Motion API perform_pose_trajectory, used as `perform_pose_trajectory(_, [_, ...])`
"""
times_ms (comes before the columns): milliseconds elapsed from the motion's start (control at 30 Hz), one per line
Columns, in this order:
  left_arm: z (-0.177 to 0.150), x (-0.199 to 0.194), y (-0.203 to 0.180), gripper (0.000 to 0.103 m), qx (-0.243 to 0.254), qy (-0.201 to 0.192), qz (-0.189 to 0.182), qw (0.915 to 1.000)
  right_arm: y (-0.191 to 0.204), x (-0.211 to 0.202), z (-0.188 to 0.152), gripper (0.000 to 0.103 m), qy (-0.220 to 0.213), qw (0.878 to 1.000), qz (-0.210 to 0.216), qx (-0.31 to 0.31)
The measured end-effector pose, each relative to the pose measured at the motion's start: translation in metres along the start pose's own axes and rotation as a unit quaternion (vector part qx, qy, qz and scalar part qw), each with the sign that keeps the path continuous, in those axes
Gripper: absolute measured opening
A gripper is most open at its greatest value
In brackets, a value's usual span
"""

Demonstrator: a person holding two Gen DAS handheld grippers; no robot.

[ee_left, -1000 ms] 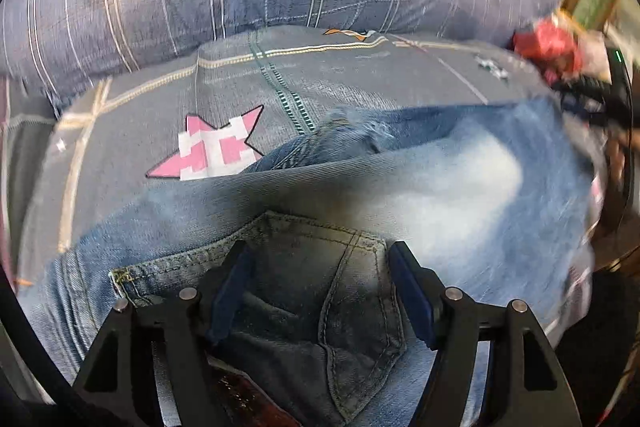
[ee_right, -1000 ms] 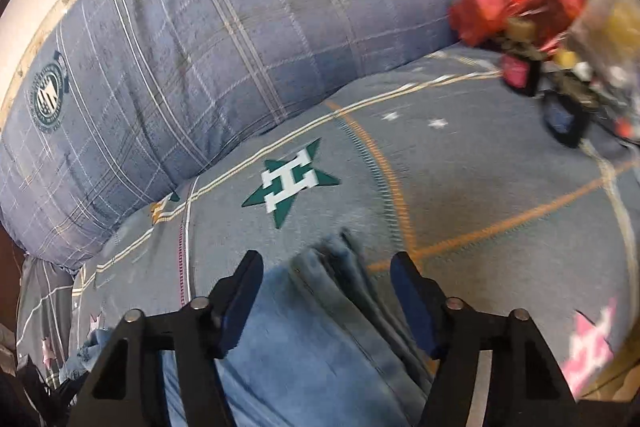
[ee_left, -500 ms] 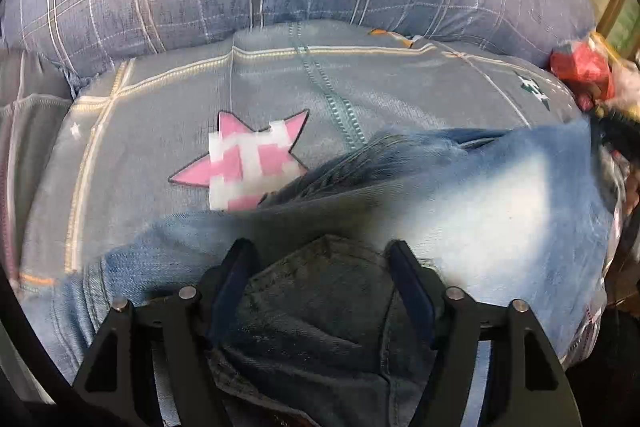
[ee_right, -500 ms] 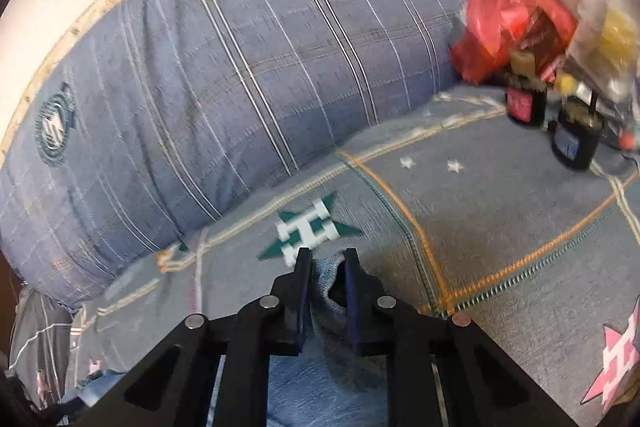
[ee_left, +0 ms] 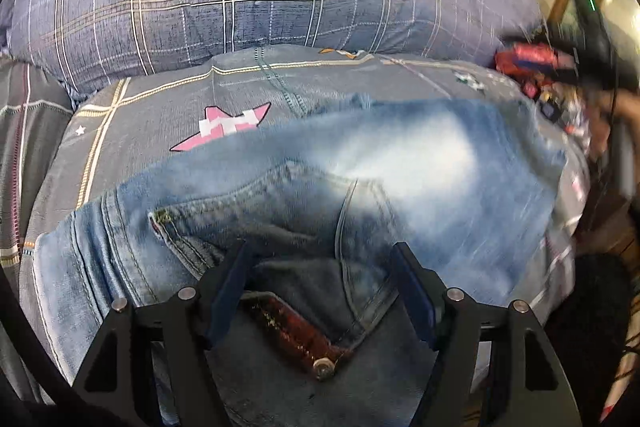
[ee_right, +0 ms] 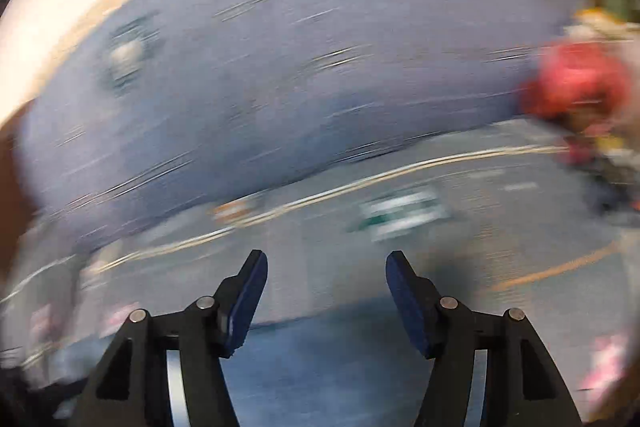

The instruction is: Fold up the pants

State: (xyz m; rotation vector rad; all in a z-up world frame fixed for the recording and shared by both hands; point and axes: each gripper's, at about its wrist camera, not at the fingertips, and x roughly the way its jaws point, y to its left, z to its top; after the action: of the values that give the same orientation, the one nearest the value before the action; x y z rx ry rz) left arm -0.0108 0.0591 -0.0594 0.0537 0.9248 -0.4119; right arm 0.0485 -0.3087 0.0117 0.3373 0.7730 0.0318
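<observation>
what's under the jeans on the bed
The jeans lie on a grey patterned bedsheet. A pink star on the sheet shows only partly; its lower part is covered by denim. Anything else beneath is hidden.

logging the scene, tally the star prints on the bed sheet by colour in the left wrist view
pink star: 1
green star: 1
small white star: 1
total: 3
</observation>
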Motion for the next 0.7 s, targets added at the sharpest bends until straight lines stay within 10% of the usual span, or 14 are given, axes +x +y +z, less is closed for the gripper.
perform_pose_trajectory(233, [-0.003,0.001,0.002,0.073,0.013,-0.015,0.004,0.9998,0.163,0.057,-0.036,0.043,0.165,0.961,0.183,-0.124])
perform_pose_trajectory(533, [-0.004,0.001,0.008,0.073,-0.008,-0.017,-0.018,0.9997,0.214,0.126,-0.070,0.036,0.285,0.929,0.134,-0.192])
perform_pose_trajectory(700, [-0.005,-0.001,0.017,0.073,-0.032,-0.019,-0.041,0.9985,0.226,0.128,-0.065,0.011,0.240,0.939,0.103,-0.222])
